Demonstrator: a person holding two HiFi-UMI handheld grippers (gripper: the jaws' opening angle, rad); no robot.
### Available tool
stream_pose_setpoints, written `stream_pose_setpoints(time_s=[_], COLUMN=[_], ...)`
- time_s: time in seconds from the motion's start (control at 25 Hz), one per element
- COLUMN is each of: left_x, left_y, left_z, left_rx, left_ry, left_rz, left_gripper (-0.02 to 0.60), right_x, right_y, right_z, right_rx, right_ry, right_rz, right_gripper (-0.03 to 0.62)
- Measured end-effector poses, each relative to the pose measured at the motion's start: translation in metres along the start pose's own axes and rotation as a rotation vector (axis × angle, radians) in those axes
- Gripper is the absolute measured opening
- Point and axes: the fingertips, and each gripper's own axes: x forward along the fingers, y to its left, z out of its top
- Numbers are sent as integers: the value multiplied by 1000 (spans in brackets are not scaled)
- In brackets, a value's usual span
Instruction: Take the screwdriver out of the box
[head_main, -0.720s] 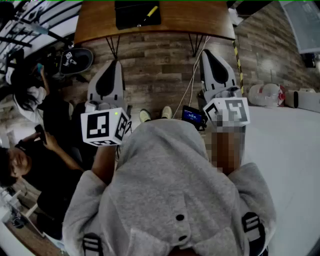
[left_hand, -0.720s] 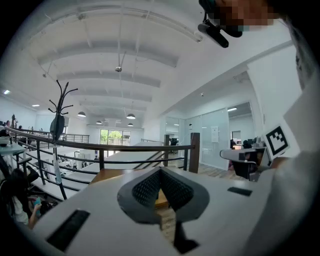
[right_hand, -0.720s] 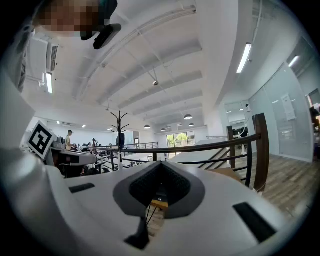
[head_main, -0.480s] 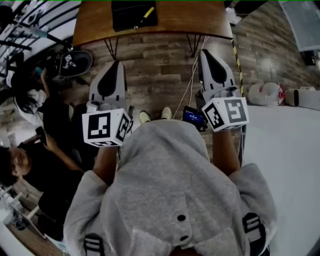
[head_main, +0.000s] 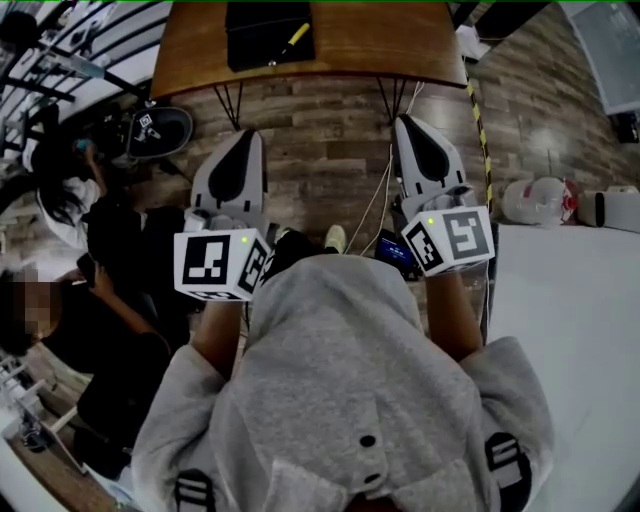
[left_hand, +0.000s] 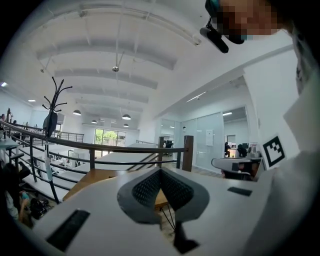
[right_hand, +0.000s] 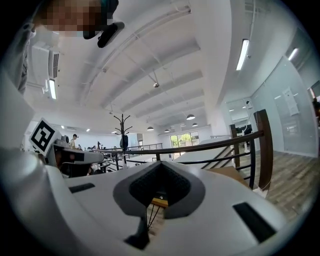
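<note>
The room was a wide open hall with a white ceiling, round hanging lamps, glass walls and a black railing (left_hand: 100, 147); one coat stand (left_hand: 52, 107) stood behind the rail. The floor (head_main: 320, 130) was of grey-brown planks, with a white patch to the right.

One wooden table (head_main: 400, 40) on thin black legs stood ahead. On it lay one black box (head_main: 262, 40), left of the table's middle and back from its near edge. The one screwdriver (head_main: 297, 33), yellow-handled, lay slantwise in the box near its right side.

Two grippers were held over the floor, short of the table's near edge and well apart from the box. The left gripper (head_main: 247, 136) had its fingers together at the tips, with nothing between them. The right gripper (head_main: 405, 122) likewise had its tips closed on nothing. Each carried one marker cube, two in all: the left cube (head_main: 215, 265) and the right cube (head_main: 455, 238).

Two onlookers (head_main: 60, 190) sat at the left.
</note>
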Motion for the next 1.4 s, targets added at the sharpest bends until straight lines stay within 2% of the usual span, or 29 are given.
stream_pose_setpoints(time_s=[0.28, 0.76, 1.4], left_x=[-6, 10, 100], left_y=[-9, -7, 58], left_z=[8, 14, 12], left_rx=[5, 40, 6], left_ry=[-17, -30, 17], left_rz=[11, -10, -28], left_gripper=[12, 12, 12], right_x=[0, 21, 119], right_y=[2, 3, -21], right_z=[-6, 4, -1], right_rx=[22, 2, 1], right_ry=[14, -9, 39], right_rz=[52, 58, 11], right_gripper=[6, 6, 6])
